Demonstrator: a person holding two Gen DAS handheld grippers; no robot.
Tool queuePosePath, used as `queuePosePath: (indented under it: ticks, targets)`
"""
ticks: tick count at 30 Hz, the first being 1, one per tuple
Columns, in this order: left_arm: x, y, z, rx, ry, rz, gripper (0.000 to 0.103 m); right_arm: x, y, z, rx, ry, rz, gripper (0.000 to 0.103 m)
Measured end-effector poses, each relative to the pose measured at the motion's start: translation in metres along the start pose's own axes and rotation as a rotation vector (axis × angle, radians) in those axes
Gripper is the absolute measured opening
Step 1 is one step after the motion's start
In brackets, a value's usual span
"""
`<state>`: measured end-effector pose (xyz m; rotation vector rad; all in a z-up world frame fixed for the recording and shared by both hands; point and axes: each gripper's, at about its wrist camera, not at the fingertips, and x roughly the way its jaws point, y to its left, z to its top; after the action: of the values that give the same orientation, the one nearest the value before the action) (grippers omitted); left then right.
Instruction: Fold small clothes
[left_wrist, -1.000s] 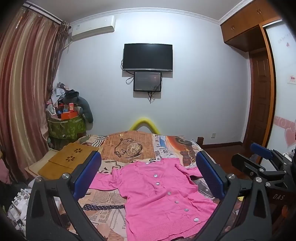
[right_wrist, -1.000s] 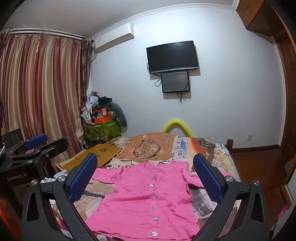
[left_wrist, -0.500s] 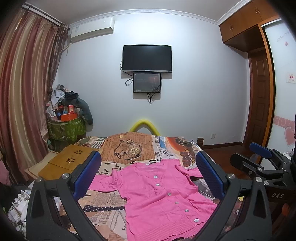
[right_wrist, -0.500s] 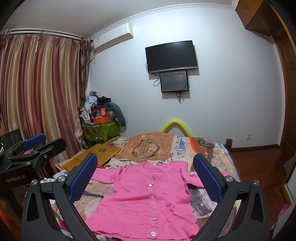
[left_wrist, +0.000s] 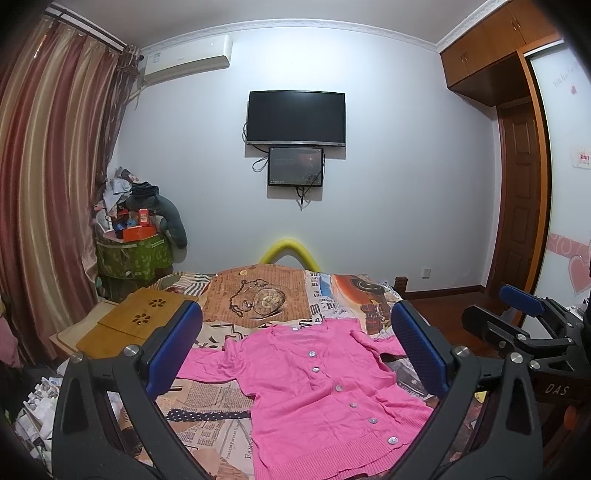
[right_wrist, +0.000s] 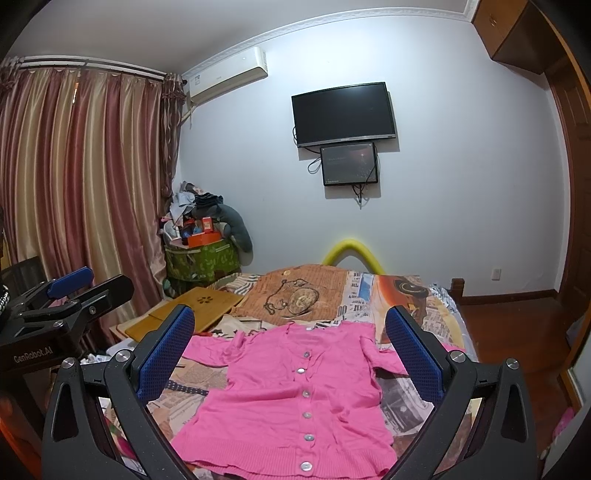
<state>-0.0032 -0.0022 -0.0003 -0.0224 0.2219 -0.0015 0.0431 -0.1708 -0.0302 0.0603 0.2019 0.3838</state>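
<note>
Cardigan (left_wrist: 317, 398): pink, with buttons, it lies flat and face up on the bed (left_wrist: 221, 402), on top of the printed bedcover.
Long axis of the cardigan: from the hem, which is nearest to the cameras, to the neck, which points to the far wall with the television (left_wrist: 296, 117).
Button row: closed; in the right wrist view it runs almost straight away from the camera, in the left wrist view it slants to the lower right.
Sleeves: both are spread out to the sides; the right sleeve is partly hidden behind a finger.
Left claw (left_wrist: 295, 350): released, the two blue pads stand wide apart; it hangs above the hem end of the cardigan and touches nothing.
Right claw (right_wrist: 290, 352): also released and wide, it is held above the bed and the cardigan shows between its fingers, not gripped.
Pose of both: they look forward and a little down along the bed, side by side; each one shows at the edge of the other view.
Wooden tray (left_wrist: 136, 321): on the left side of the bed, apart from the cardigan.
</note>
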Motion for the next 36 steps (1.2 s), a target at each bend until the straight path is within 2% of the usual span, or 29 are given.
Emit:
queuePosePath:
  ticks: [36]
  targets:
    - [0.0007,0.0066,-0.0015,-0.032,-0.001,0.007,0.103,0.0000,-0.0010,0.0012,0.010,-0.008,-0.016,0.103]
